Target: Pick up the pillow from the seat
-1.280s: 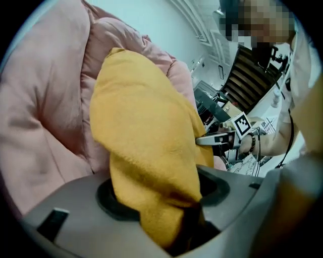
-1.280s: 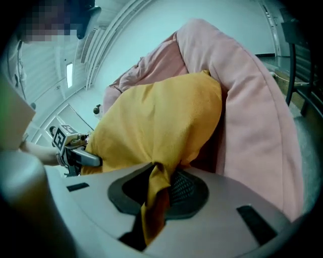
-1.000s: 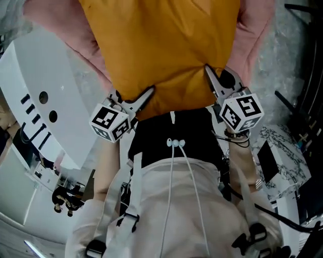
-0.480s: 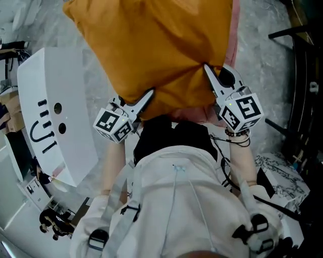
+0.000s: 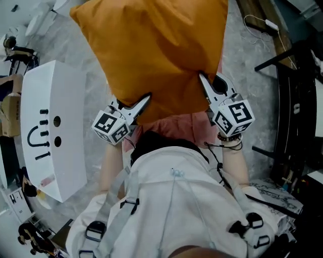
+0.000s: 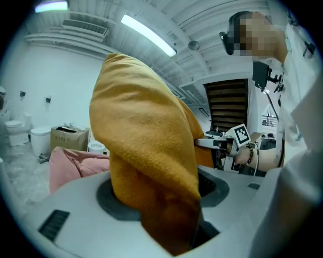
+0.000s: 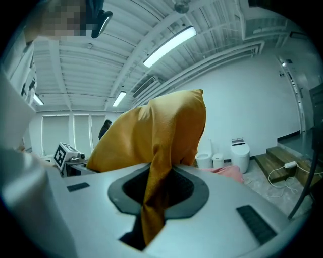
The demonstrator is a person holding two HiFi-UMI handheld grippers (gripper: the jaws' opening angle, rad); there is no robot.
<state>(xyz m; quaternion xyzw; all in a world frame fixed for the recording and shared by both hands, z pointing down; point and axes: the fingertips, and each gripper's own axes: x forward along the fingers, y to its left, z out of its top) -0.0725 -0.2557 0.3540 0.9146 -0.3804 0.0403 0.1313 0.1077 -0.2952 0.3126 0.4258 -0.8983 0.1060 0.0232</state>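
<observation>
The orange pillow [image 5: 156, 50] hangs in the air in front of me, held by its near edge at two points. My left gripper [image 5: 144, 101] is shut on the pillow's lower left corner, with a thick fold [image 6: 146, 151] bunched between its jaws. My right gripper [image 5: 204, 83] is shut on the lower right edge, pinching a thin pleat of the orange fabric [image 7: 156, 141]. The pink seat cushion [image 5: 176, 126] lies below the pillow, apart from it, and shows low in the left gripper view [image 6: 75, 161].
A white panel with black marks [image 5: 50, 126] stands at my left. Black frames [image 5: 298, 101] and a wooden step [image 5: 262, 15] are at the right. White toilets [image 7: 239, 153] and a cardboard box [image 6: 68, 136] stand by the far wall.
Both grippers have risen with the pillow in them. The pillow has come up off the pink seat, which now shows only as a small patch below it.
</observation>
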